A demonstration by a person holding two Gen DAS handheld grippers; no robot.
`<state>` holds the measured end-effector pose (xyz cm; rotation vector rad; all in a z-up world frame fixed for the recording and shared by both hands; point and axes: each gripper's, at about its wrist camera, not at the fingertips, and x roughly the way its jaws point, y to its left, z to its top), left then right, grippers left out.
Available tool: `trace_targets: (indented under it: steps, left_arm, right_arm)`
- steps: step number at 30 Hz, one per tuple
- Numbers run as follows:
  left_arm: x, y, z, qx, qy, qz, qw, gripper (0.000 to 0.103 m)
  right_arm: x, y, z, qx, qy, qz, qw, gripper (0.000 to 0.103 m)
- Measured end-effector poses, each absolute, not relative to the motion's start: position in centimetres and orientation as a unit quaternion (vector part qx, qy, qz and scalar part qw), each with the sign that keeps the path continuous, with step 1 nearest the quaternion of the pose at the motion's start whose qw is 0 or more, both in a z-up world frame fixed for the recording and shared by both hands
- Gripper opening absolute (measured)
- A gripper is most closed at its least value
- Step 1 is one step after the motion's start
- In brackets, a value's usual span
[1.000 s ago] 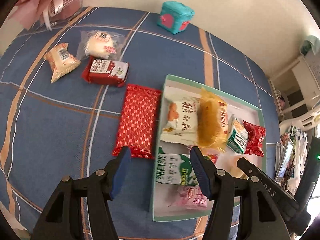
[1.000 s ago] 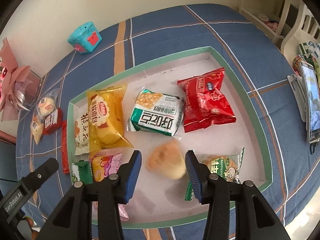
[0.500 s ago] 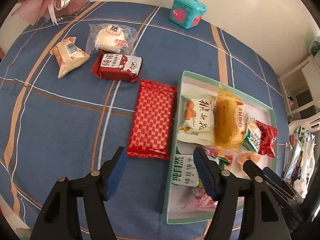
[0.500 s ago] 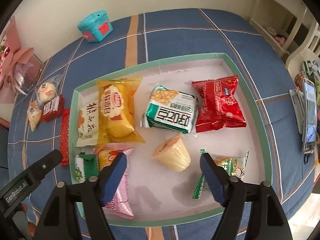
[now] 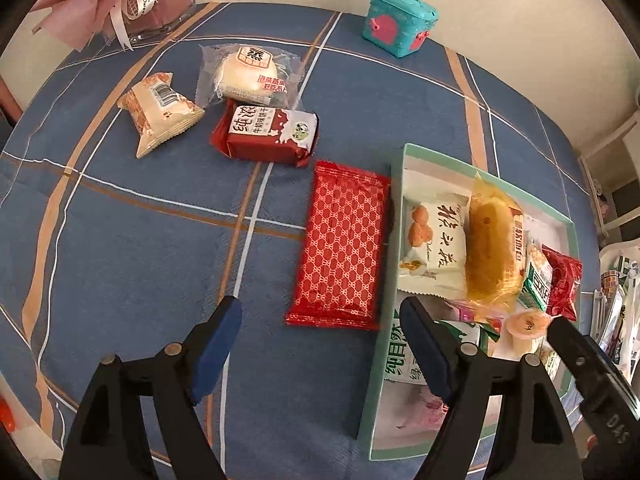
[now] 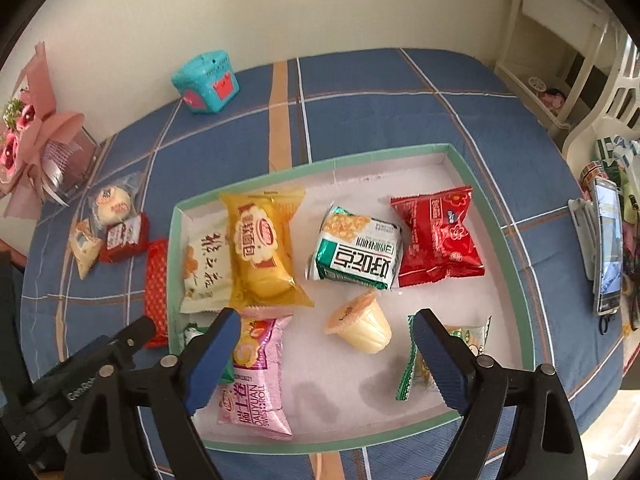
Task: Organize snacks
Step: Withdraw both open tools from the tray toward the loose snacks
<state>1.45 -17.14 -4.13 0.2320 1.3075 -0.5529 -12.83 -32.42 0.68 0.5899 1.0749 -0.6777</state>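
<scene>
A green-rimmed tray (image 6: 516, 248) holds several snack packets and a jelly cup (image 6: 360, 328) lying on its side. My right gripper (image 6: 326, 322) hovers over the cup with its jaws opening, and the pads are clear of it. In the left wrist view a red patterned packet (image 5: 344, 248) lies on the blue cloth beside the tray (image 5: 396, 168). My left gripper (image 5: 320, 316) hangs above that packet's near end, jaws opening and touching nothing. Farther left lie a dark red milk packet (image 5: 268, 136), a clear bun packet (image 5: 248, 74) and a beige packet (image 5: 160, 112).
A teal box (image 5: 400, 28) stands at the table's far edge by the wall. A pink bouquet in a glass vase (image 5: 132, 0) occupies the far left corner. A phone on a stand (image 6: 608, 248) and white furniture are off the right side.
Both grippers' jaws have widened. The jelly cup that sat close between the right fingers now lies free in the tray, and the right gripper has lifted. The left view has swung toward the red patterned packet.
</scene>
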Motion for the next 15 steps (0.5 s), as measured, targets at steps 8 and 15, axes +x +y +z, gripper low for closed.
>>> trace_targets:
  steps: [8,15]
  left_arm:
    - [1.7,-16.6,-3.3,0.11,0.579,-0.244,0.77,0.095]
    - [2.1,-16.2,-2.9,0.103,0.568,-0.233,0.782,0.1]
  right_arm:
    - [-12.9,-32.3,1.4,0.269,0.484,-0.315,0.771,0.093]
    - [-12.8,-32.1,1.1,0.266,0.489,-0.313,0.769,0.098]
